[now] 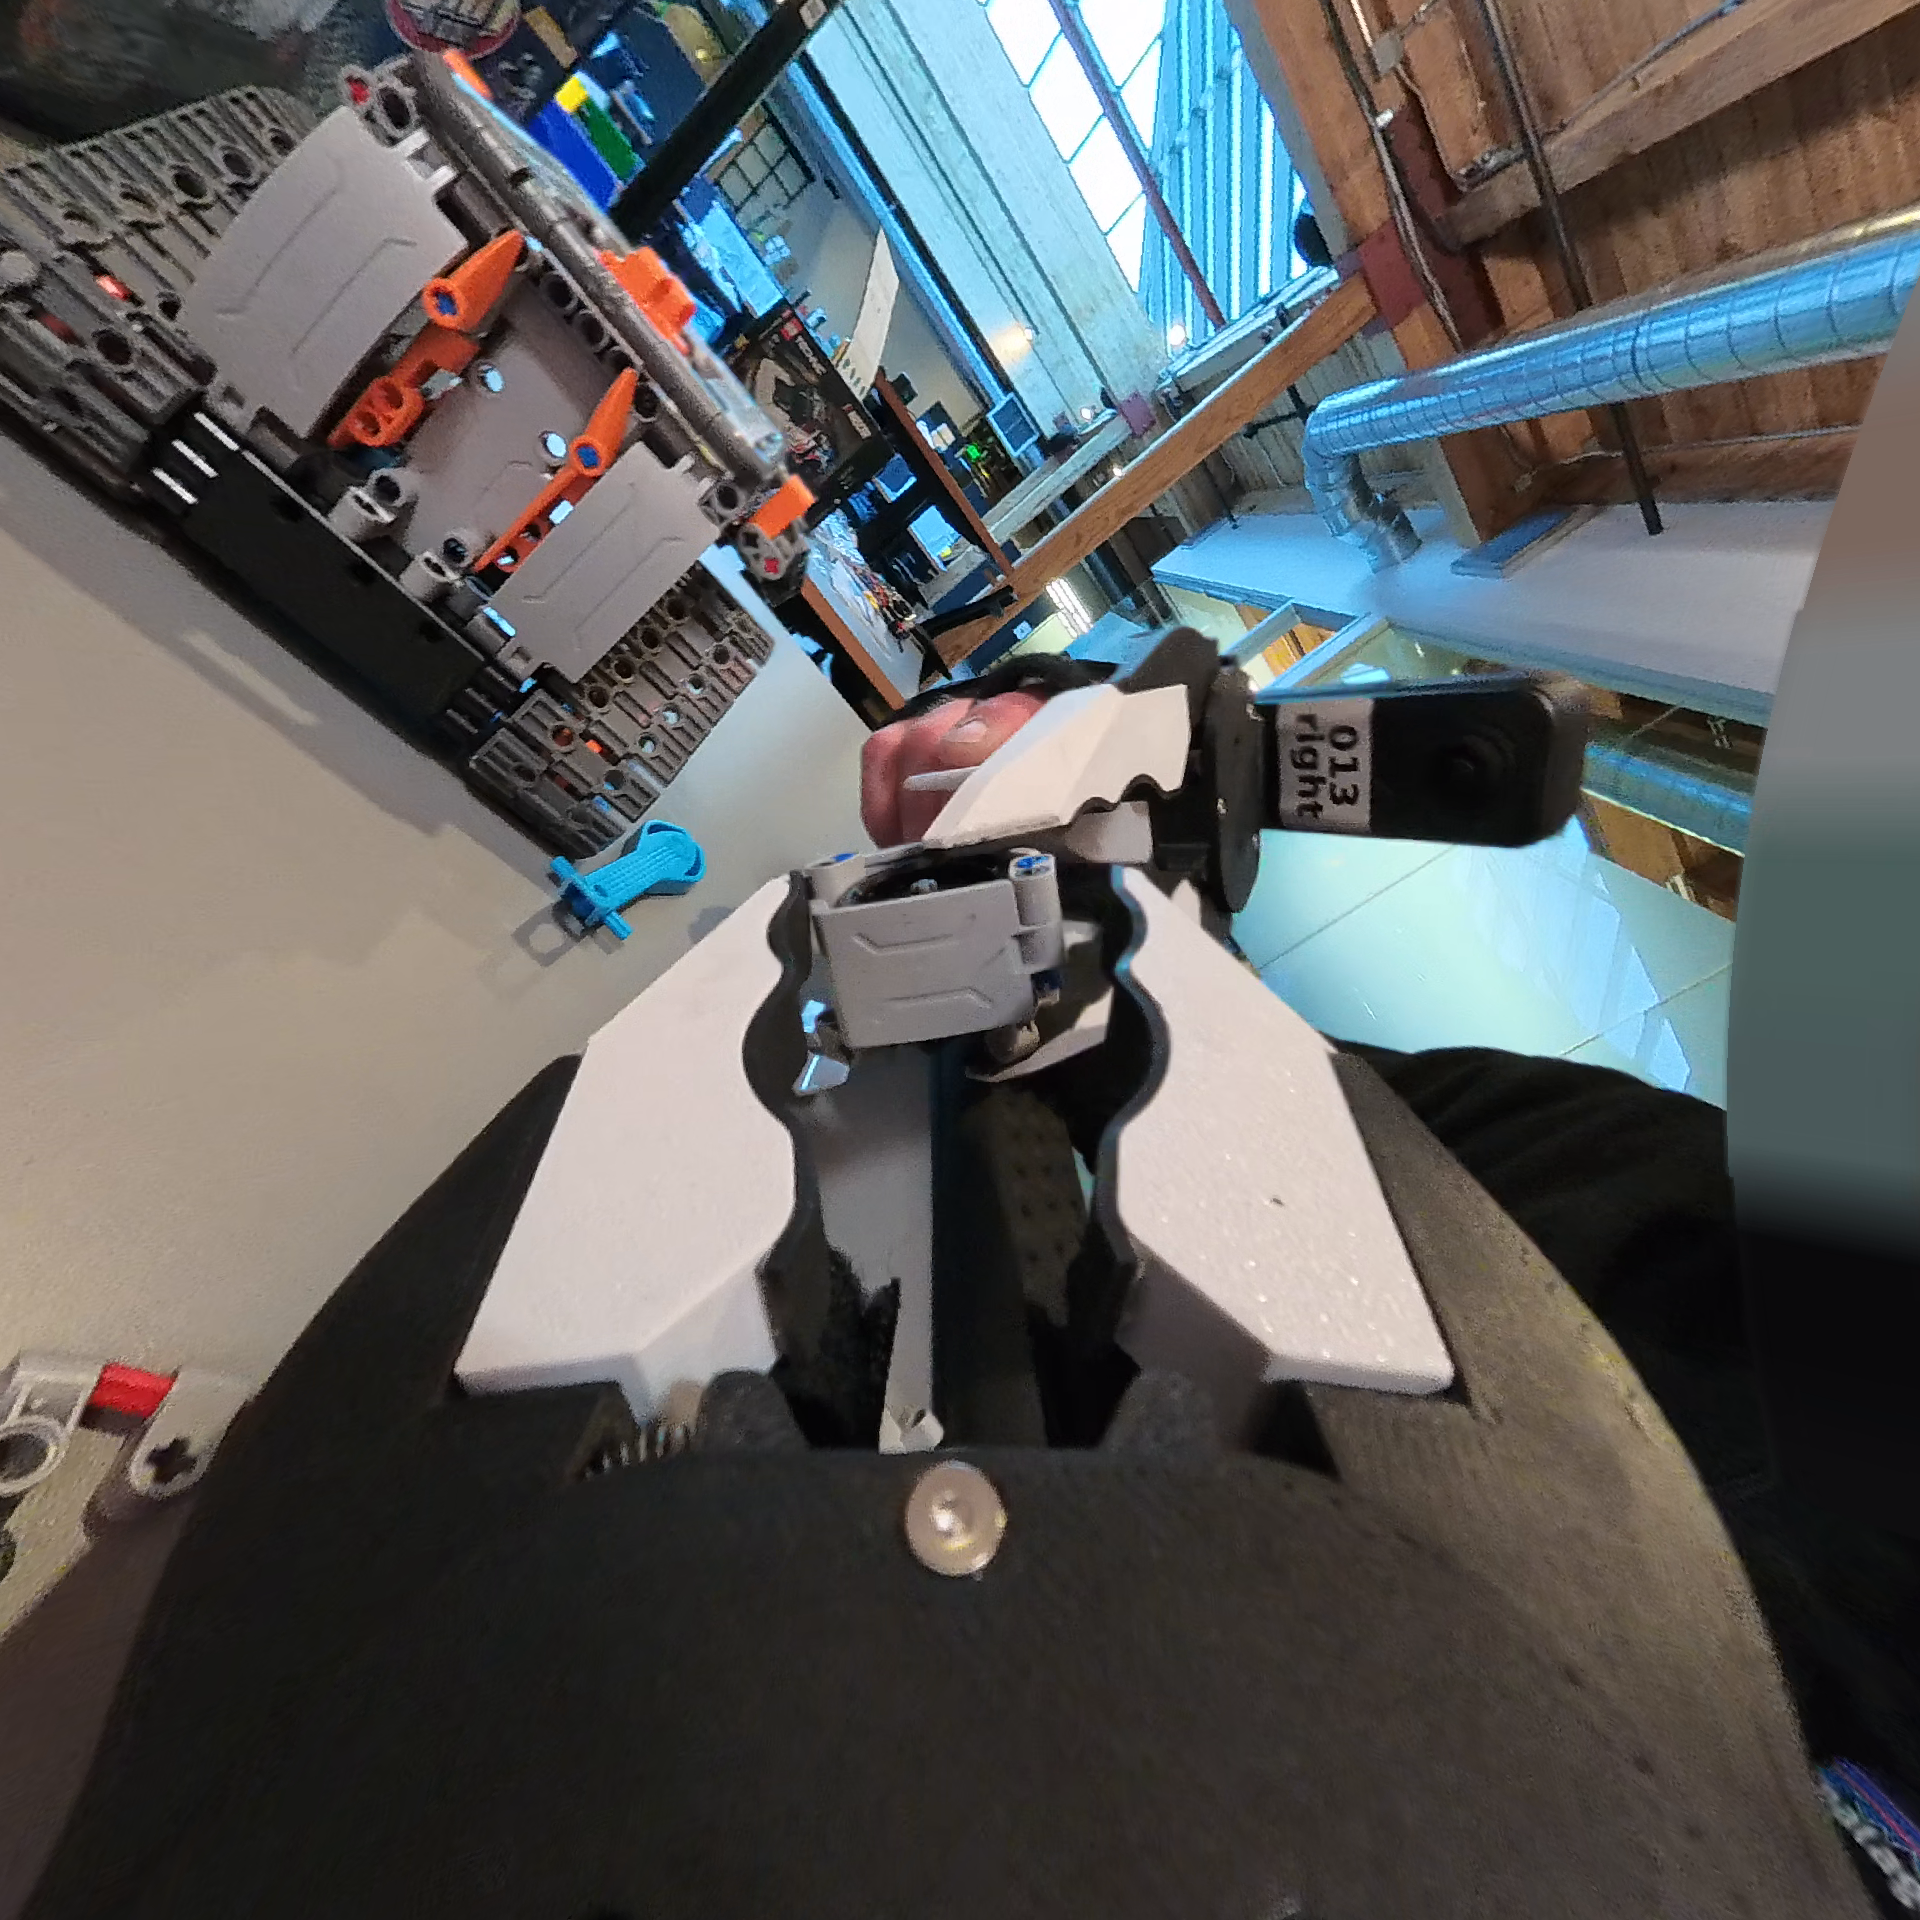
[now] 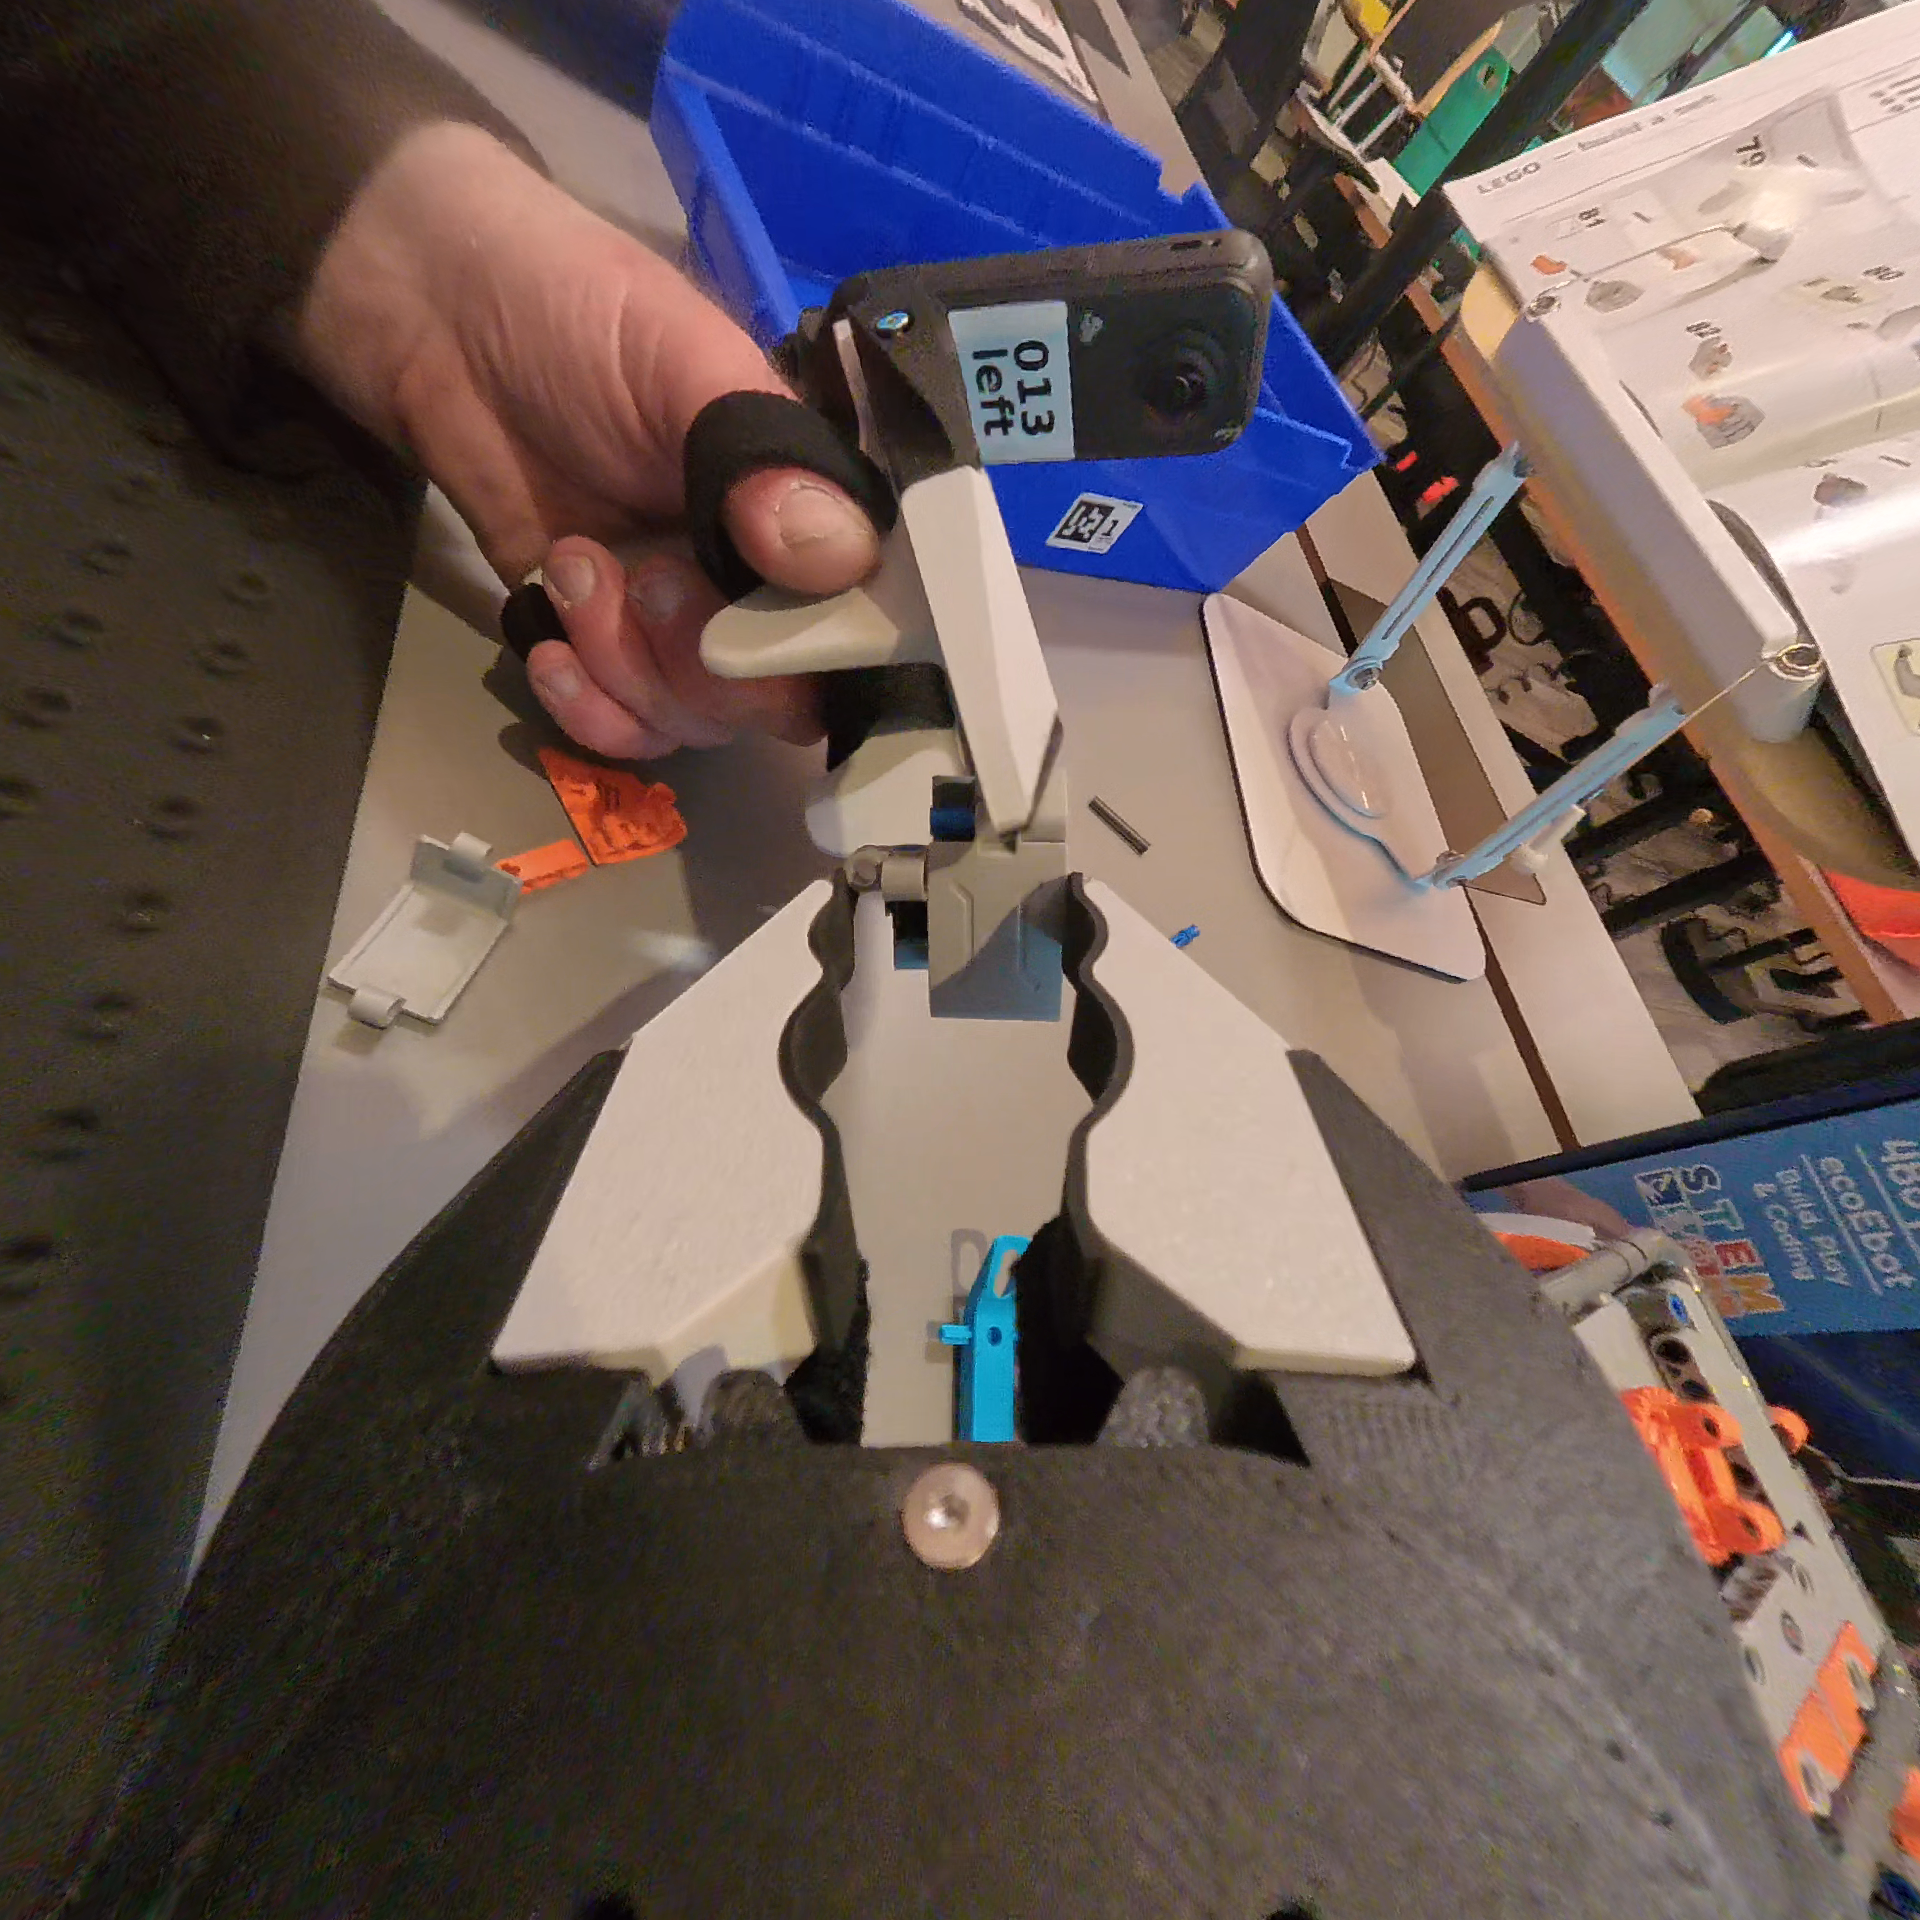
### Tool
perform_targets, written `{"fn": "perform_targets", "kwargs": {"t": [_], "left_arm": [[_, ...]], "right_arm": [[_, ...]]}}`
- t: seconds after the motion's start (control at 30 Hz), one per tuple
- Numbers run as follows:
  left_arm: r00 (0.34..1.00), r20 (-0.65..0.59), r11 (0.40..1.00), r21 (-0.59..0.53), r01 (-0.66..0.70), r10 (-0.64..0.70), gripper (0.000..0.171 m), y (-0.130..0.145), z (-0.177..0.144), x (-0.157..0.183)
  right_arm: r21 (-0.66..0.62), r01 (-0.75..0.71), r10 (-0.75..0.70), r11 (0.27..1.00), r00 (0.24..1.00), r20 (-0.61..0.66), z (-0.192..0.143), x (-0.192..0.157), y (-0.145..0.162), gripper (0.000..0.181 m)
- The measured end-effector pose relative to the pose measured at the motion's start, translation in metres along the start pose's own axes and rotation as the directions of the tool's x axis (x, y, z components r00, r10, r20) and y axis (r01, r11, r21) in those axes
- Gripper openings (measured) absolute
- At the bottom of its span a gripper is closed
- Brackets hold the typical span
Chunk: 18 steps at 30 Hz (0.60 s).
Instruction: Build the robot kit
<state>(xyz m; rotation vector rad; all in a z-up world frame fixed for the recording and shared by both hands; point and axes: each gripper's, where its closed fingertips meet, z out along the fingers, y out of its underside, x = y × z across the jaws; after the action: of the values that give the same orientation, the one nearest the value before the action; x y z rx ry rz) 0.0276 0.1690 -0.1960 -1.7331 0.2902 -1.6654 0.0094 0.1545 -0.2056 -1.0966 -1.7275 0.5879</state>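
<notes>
A small grey panel assembly (image 1: 925, 961) with blue pins sits between the tips of my left gripper (image 1: 951, 904), which is shut on it above the white table (image 1: 208, 987). My right gripper (image 1: 940, 842) comes in from the upper right and meets the assembly's far end. In the right wrist view the same assembly (image 2: 992, 935) lies between the tips of my right gripper (image 2: 956, 904); the right pad touches it. The left gripper (image 2: 1013, 821) reaches down from above onto its top, held by a hand (image 2: 582, 416).
A large grey, black and orange model (image 1: 416, 364) stands at the far left. A light blue piece (image 1: 634, 873) lies near it. On the table lie a loose grey panel (image 2: 426, 935), an orange piece (image 2: 613, 810) and a black pin (image 2: 1120, 826). A blue bin (image 2: 935, 208) and a booklet stand (image 2: 1351, 810) are beyond. Left and right tips are no more than a few centimetres apart.
</notes>
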Motion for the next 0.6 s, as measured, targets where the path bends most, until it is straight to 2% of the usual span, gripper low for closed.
{"fn": "perform_targets", "kwargs": {"t": [0.03, 0.07, 0.13, 0.2, 0.4, 0.47, 0.6], "left_arm": [[1.000, -0.013, 1.000, 0.002, -0.010, 0.010, 0.056, -0.001, 0.000, 0.003], [0.999, -0.032, 1.000, 0.016, -0.023, 0.023, 0.061, -0.005, -0.001, 0.008], [0.997, -0.039, 0.997, 0.027, -0.068, 0.069, 0.067, -0.010, -0.004, 0.014], [0.984, -0.012, 0.984, 0.003, -0.176, 0.176, 0.066, -0.009, -0.006, 0.018], [0.889, -0.055, 0.888, -0.059, -0.457, 0.454, 0.040, -0.002, -0.005, 0.042], [0.869, -0.061, 0.862, -0.107, -0.495, 0.491, 0.030, 0.006, -0.003, 0.041], [0.841, -0.126, 0.838, -0.090, -0.538, 0.526, 0.026, 0.014, 0.000, 0.054]], "right_arm": [[0.018, -0.019, 0.018, 1.000, 1.000, 0.008, -0.002, 0.001, -0.002, 0.038], [0.043, -0.043, 0.042, 0.998, 0.999, 0.032, -0.005, 0.000, -0.004, 0.027], [0.087, -0.116, 0.110, 0.989, 0.991, 0.073, -0.011, 0.001, -0.007, 0.027], [0.140, -0.189, 0.174, 0.972, 0.978, 0.117, -0.018, 0.004, -0.012, 0.026], [0.197, -0.368, 0.300, 0.909, 0.903, 0.306, -0.031, -0.001, -0.020, 0.027], [0.222, -0.406, 0.305, 0.887, 0.873, 0.381, -0.037, -0.007, -0.027, 0.026], [0.233, -0.463, 0.314, 0.855, 0.820, 0.478, -0.043, -0.015, -0.034, 0.027]]}}
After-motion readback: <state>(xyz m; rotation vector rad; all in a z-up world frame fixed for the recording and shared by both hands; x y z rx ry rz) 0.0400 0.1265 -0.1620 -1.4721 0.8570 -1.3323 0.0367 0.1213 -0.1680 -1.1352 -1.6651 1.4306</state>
